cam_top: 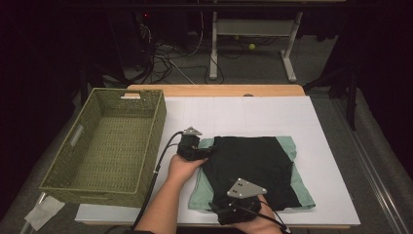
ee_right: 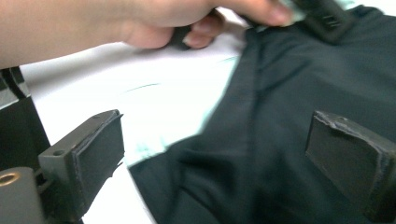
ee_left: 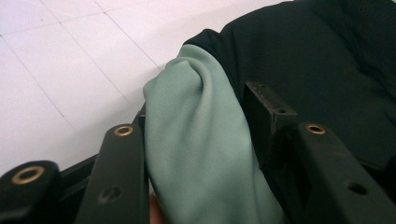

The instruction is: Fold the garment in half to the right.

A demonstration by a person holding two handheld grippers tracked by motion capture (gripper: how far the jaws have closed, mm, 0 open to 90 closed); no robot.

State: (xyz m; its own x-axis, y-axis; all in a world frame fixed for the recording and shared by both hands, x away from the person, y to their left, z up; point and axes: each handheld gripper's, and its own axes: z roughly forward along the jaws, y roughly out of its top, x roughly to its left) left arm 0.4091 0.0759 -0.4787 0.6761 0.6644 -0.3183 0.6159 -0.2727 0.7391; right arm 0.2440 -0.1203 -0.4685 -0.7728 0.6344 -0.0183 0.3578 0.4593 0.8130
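The folded garment (cam_top: 251, 170), black over mint green, lies on the white sheet (cam_top: 321, 122) at the table's middle front. The left gripper (cam_top: 207, 152) sits at the garment's 9 o'clock edge, its 2 jaws clasping a bunched mint-green fold (ee_left: 196, 140) in the left gripper view. The right gripper (cam_top: 229, 207) is at the garment's 6 o'clock edge, jaws spread wide with black cloth (ee_right: 261, 140) between them, pads not pressing. The wicker basket (cam_top: 63, 165) stands at 9 o'clock, just beside the sheet. Bare sheet lies at 12 and 3 o'clock.
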